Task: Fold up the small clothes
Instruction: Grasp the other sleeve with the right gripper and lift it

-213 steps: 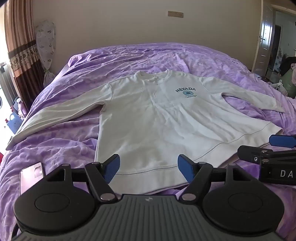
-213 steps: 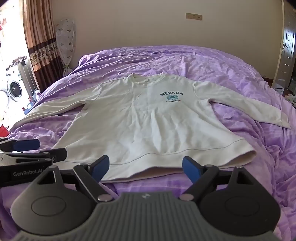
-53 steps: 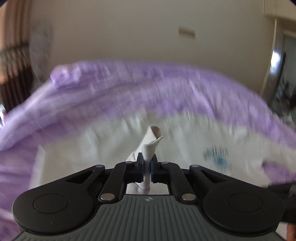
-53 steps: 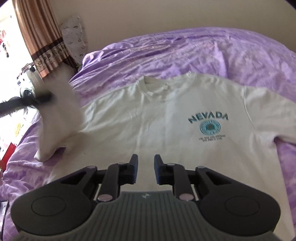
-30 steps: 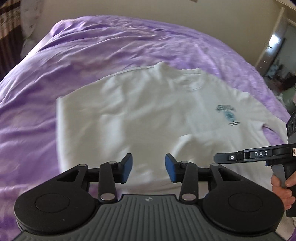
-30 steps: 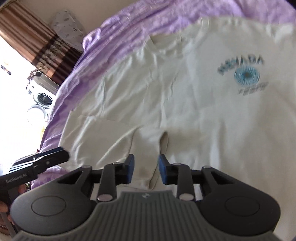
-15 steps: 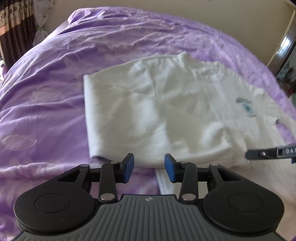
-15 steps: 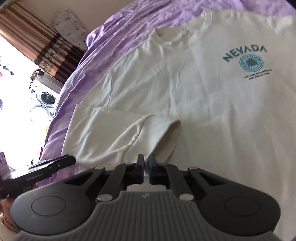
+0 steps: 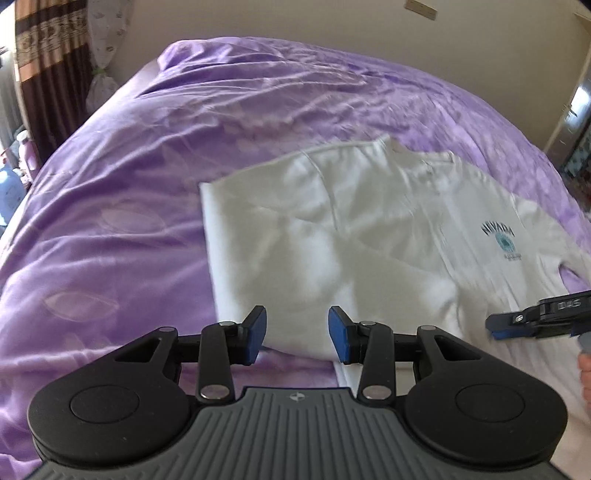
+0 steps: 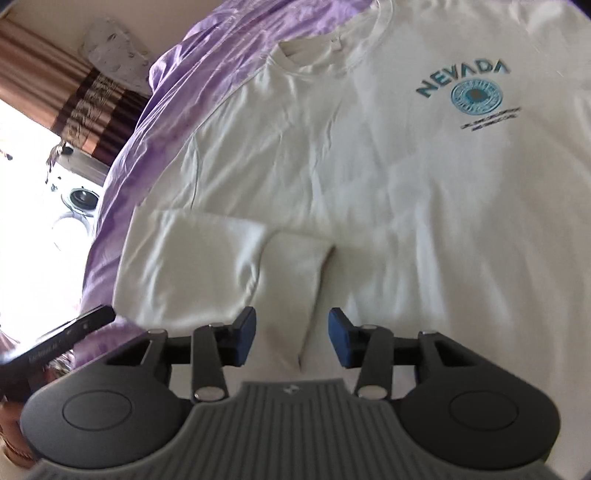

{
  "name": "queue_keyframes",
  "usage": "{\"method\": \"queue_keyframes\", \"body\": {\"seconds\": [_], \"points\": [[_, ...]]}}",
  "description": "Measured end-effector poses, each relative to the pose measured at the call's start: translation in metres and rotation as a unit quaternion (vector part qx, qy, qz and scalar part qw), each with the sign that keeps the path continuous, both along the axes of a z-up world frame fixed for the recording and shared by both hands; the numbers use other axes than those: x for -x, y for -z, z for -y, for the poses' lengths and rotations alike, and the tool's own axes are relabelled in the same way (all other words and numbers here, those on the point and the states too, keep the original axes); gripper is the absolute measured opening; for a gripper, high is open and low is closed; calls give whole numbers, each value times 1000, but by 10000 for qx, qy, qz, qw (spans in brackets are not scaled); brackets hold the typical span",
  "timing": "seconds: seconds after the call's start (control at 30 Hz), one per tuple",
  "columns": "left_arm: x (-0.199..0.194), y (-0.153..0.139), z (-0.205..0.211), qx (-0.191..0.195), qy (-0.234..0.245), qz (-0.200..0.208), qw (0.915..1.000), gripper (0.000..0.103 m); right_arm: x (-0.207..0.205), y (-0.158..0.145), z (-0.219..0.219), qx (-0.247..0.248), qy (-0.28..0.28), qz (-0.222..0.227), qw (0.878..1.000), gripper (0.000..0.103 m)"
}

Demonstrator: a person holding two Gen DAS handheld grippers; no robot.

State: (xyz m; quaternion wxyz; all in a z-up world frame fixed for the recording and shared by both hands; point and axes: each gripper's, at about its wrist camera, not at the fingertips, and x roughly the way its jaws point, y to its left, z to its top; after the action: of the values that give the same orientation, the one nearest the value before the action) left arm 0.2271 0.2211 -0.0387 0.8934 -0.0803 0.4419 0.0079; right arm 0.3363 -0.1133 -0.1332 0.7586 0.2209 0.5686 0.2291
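A cream long-sleeve sweatshirt (image 9: 369, 229) with a blue NEVADA print (image 10: 465, 83) lies flat on the purple bed (image 9: 147, 155). Its left sleeve (image 10: 207, 266) is folded in across the body, with the cuff (image 10: 295, 280) lying just in front of my right gripper. My left gripper (image 9: 297, 334) is open and empty, hovering at the folded left edge near the hem. My right gripper (image 10: 291, 334) is open and empty above the cuff; it also shows in the left wrist view (image 9: 532, 321).
A brown patterned curtain (image 9: 48, 70) and a washing machine (image 10: 74, 206) stand to the left of the bed. A beige wall (image 9: 295, 22) is behind it and a door (image 9: 576, 107) is at the right. The left gripper's body shows in the right wrist view (image 10: 62, 341).
My right gripper, shut on the sleeve cuff half a second ago, has opened and let it go. My left gripper stays open and has shifted little.
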Motion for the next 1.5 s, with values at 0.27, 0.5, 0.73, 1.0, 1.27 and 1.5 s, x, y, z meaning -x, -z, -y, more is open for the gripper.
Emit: {"method": "queue_keyframes", "body": {"seconds": [0.27, 0.5, 0.73, 1.0, 1.27, 1.5], "points": [[5, -10, -31, -39, -442, 125, 9989, 46, -19, 37, -11, -459, 234, -630, 9967, 13], [10, -21, -59, 165, -796, 218, 9965, 46, -23, -42, -38, -251, -149, 426, 9987, 1], [6, -41, -73, 307, -991, 394, 9938, 45, -46, -185, -72, -112, -490, 1988, 9788, 1], [-15, -57, -61, 513, -700, 677, 9939, 45, -71, -288, -34, 234, -163, 2993, 9537, 0], [-65, -3, -26, 1124, -467, 258, 9922, 45, -116, -199, 68, 928, 671, 2161, 9696, 0], [-112, 39, -21, 1868, -859, 29, 9786, 45, -137, -96, 101, 1044, 858, 1364, 9814, 0]]}}
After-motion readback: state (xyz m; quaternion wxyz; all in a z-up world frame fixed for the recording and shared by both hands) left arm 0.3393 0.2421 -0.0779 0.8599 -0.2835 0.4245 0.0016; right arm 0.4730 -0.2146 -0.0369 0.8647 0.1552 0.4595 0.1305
